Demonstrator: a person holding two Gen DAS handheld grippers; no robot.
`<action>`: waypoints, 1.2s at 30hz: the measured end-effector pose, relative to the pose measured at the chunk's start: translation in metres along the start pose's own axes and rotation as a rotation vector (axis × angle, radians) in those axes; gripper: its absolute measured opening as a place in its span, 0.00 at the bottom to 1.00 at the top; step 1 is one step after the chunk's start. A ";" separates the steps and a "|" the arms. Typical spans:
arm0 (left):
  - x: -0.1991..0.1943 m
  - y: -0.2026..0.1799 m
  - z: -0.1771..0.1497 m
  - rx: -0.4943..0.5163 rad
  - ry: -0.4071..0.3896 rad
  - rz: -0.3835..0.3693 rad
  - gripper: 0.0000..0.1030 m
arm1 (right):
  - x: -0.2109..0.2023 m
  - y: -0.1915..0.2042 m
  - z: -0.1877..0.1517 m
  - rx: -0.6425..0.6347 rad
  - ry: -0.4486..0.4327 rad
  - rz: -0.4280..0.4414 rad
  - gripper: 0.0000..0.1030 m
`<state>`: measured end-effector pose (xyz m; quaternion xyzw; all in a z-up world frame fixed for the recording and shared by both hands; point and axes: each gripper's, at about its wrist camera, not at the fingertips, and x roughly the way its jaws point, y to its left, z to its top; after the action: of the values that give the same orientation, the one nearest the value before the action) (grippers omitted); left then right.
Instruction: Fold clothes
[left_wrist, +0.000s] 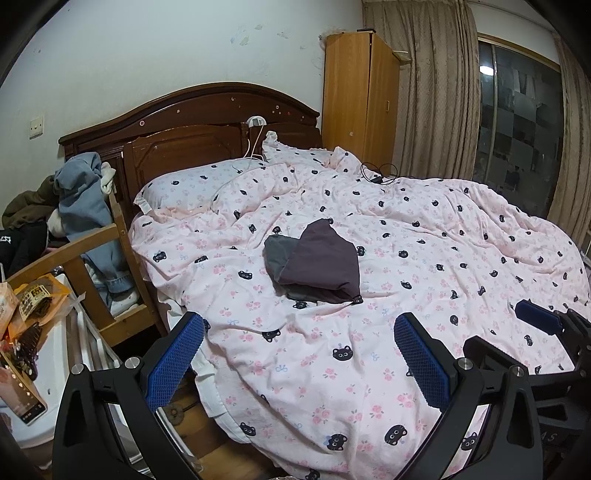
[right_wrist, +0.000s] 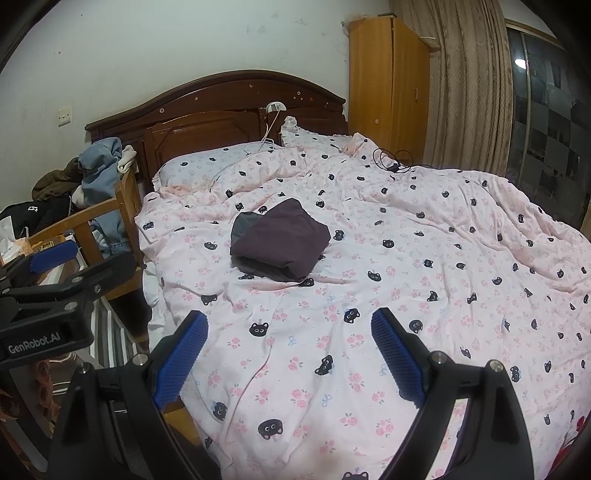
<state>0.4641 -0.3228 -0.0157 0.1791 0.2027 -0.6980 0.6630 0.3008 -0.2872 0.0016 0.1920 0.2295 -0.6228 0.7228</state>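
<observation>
Left gripper (left_wrist: 299, 360) wide open, empty; right gripper (right_wrist: 290, 354) likewise, both low in frame over bed (right_wrist: 461, 295). Dark garment (right_wrist: 280, 240) lies folded mid-frame, above both, apart. Long axis runs upper left to lower right. Neither gripper clearly nearer.

White wall (left_wrist: 147, 55), dark headboard (left_wrist: 192, 122), wooden wardrobe (left_wrist: 360, 96), beige curtains (left_wrist: 436, 92), dark window (left_wrist: 521, 118).

Both wrist cameras look from the foot of the bed (left_wrist: 332, 369) toward the headboard (left_wrist: 207, 110). They share the quilt, headboard and wardrobe (right_wrist: 388, 85).
</observation>
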 end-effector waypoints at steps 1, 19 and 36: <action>-0.001 0.000 0.000 0.001 -0.001 0.001 0.99 | 0.000 0.000 0.001 0.000 -0.001 0.001 0.89; -0.008 0.002 0.004 0.013 -0.009 0.006 0.99 | -0.004 0.004 0.008 -0.008 -0.009 0.016 0.89; -0.011 0.005 0.004 0.015 -0.011 0.016 0.99 | -0.003 0.002 0.010 -0.006 -0.009 0.015 0.89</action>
<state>0.4700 -0.3156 -0.0073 0.1819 0.1924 -0.6952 0.6682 0.3032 -0.2898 0.0118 0.1889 0.2266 -0.6174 0.7292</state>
